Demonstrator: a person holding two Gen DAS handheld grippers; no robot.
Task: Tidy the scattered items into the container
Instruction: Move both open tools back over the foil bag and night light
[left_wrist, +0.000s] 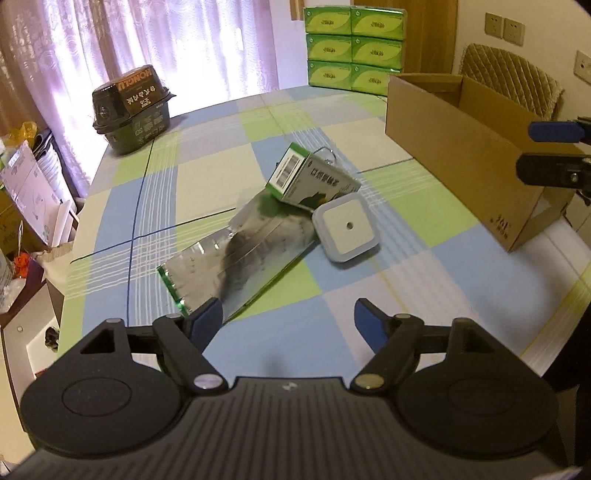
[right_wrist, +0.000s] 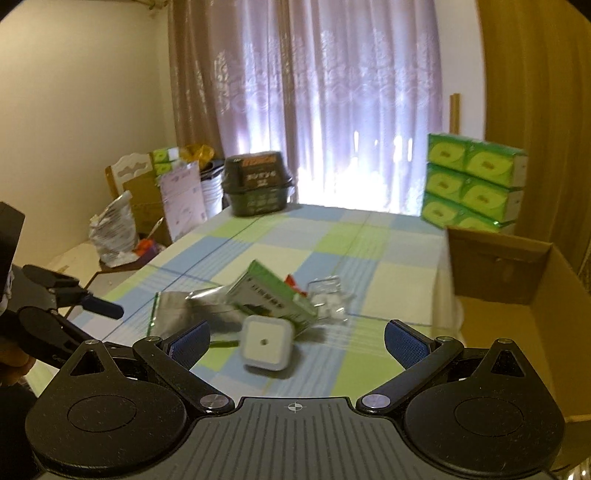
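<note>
Two claws, both spread wide, nothing held: left claw low over the bench, right claw just above the nightlight. Foil pouch, green box leaning on it, nightlight touching both. Clear bag at 1 o'clock of nightlight. Carton at 2 o'clock, looks empty.

Glossy silver foil pouch, matt brown cardboard box, smooth white plastic night light, woven checked tablecloth
</note>
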